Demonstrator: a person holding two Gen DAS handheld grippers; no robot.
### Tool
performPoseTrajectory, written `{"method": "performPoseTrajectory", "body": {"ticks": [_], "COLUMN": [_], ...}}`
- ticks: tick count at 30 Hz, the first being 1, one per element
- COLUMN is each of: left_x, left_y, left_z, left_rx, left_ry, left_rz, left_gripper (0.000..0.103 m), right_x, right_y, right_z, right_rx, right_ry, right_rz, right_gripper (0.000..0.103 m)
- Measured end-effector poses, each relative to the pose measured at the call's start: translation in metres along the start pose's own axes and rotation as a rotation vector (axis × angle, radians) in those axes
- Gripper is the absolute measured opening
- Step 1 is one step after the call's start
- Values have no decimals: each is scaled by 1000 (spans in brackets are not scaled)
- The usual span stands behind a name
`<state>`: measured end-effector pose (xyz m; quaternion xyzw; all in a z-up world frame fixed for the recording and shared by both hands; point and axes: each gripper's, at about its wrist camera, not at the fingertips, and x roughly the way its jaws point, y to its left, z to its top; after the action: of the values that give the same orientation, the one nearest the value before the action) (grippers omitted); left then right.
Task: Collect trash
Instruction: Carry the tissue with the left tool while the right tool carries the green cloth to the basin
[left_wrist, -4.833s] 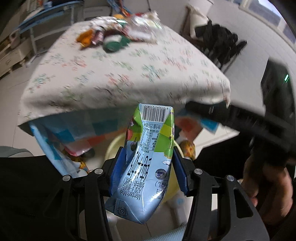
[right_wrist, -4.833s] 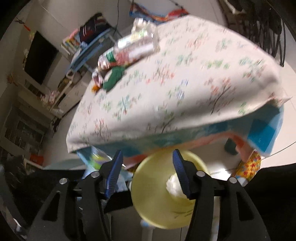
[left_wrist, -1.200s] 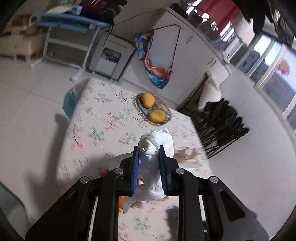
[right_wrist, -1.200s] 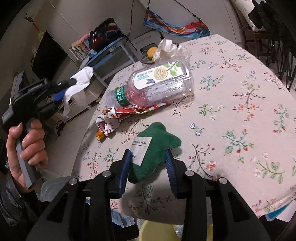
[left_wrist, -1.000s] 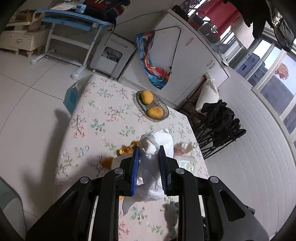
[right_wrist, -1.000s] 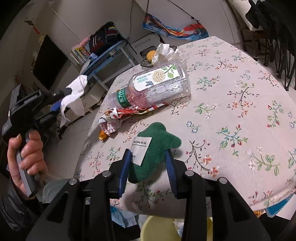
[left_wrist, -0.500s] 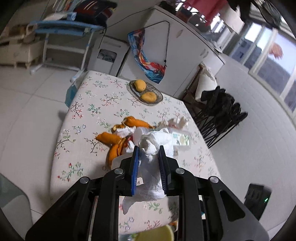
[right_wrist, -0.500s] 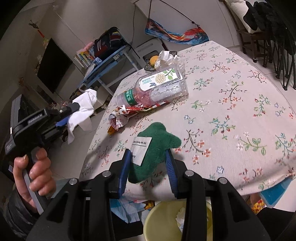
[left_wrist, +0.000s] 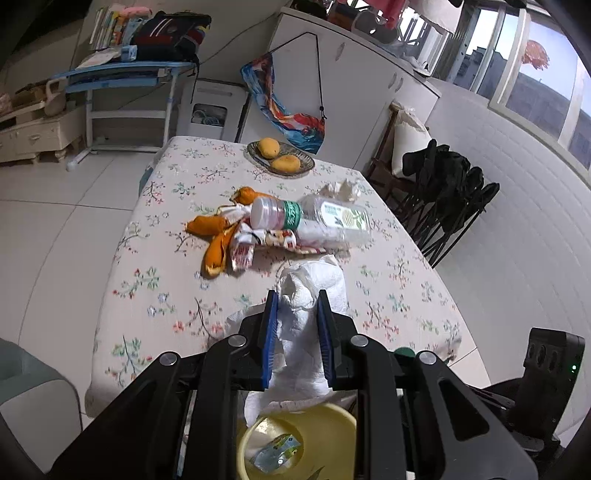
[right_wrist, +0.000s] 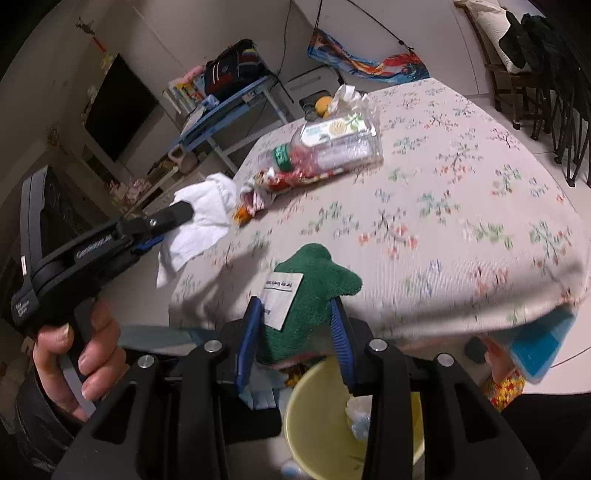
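I carry two pieces of trash off the flowered table (left_wrist: 155, 295) toward the yellow bin (left_wrist: 332, 417) below its near edge: my left gripper (left_wrist: 295, 325) clenches a crumpled white tissue (left_wrist: 310, 291), my right gripper (right_wrist: 295, 325) grasps a green plush scrap (right_wrist: 310, 288), both held above the bin for dropping. A plastic bottle (left_wrist: 314, 221), wrappers and orange peels (left_wrist: 214, 236) wait on the table. The gripper bodies hide most of the bin's contents.

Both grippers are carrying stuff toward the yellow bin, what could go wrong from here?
The tissue in the left gripper hangs loose, so it could snag or drift past the bin rim. The right gripper holds a green cloth with a label; it may not be trash. Both grippers crowd one small bin and could bump.
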<state>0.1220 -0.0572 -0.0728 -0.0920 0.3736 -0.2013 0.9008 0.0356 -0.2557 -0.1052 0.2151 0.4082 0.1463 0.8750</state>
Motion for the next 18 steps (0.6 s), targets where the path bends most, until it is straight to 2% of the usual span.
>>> {"method": "performPoseTrajectory", "body": {"ticks": [18], "left_x": [-30], "left_y": [-32], "left_z": [-52], "left_rx": [87], "left_ry": [3], "left_rz": [41], "left_gripper": [20], "right_x": [-8], "right_y": [0], "right_z": [-42], "right_rx": [-31], "right_ry": [79], "right_rz": [-40], "right_gripper": [38]}}
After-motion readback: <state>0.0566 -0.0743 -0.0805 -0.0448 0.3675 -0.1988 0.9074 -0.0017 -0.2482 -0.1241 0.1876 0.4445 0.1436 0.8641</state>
